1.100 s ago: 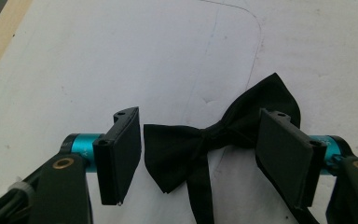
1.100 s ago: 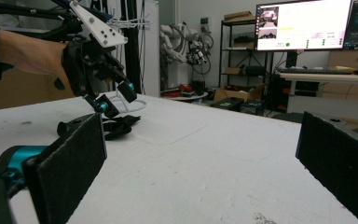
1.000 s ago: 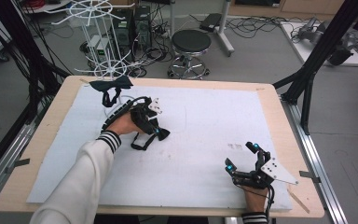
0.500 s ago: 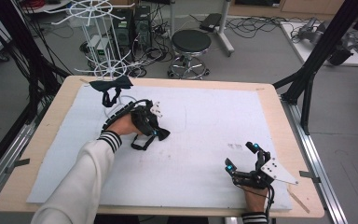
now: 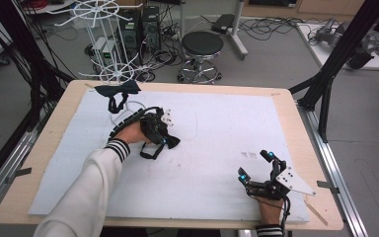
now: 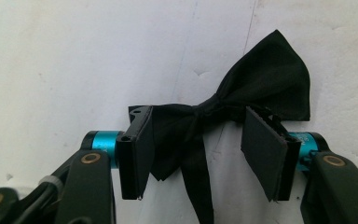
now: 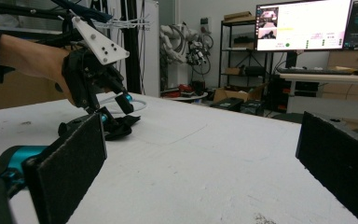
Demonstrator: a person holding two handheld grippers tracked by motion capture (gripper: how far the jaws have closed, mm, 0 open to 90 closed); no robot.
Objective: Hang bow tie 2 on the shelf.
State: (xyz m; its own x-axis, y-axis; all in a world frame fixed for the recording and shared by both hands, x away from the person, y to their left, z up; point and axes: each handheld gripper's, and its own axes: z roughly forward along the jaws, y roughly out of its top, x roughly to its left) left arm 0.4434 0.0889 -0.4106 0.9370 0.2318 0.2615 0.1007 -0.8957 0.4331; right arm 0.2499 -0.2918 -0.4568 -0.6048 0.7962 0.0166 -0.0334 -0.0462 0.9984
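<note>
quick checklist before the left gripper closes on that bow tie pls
1. Left gripper open, jaws either side of the bow tie: ok.
2. Knot between the pads: ok, though nearer the left pad.
3. Bow tie lying flat on the white mat: ok.
4. Strap hanging down between the jaws, could get pinched too: cannot tell.
5. Right gripper open and well apart from the left: ok.
6. Second bow tie at the far left of the mat, out of the way: ok.
</note>
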